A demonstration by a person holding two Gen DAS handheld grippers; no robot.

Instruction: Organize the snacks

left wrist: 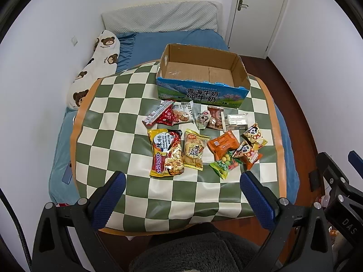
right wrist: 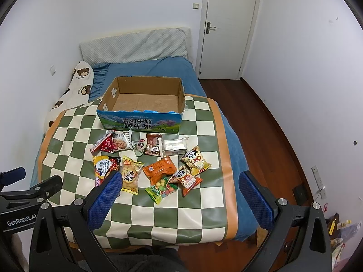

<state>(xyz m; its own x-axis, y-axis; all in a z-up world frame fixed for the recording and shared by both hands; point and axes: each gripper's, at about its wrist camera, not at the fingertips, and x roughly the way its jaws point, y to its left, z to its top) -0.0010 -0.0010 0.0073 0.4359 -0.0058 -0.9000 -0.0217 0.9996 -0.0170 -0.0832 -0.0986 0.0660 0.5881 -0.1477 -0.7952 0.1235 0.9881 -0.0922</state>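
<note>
Corrugated rectangular box (left wrist: 240, 72); crinkly snack packets (left wrist: 199, 136)

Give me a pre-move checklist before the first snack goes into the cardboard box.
1. Open-topped cardboard milk box empty, ready to fill: ok.
2. Left gripper open, nothing between its blue pads: ok.
3. Right gripper open, empty: ok.
4. Snacks all on the green-and-cream checkered cloth, none in the box yet: ok.
5. Large yellow Sedaap noodle packet lies flat, free of neighbours: ok.
6. Green candy bag clear of the orange packet: not ok, they overlap.
</note>
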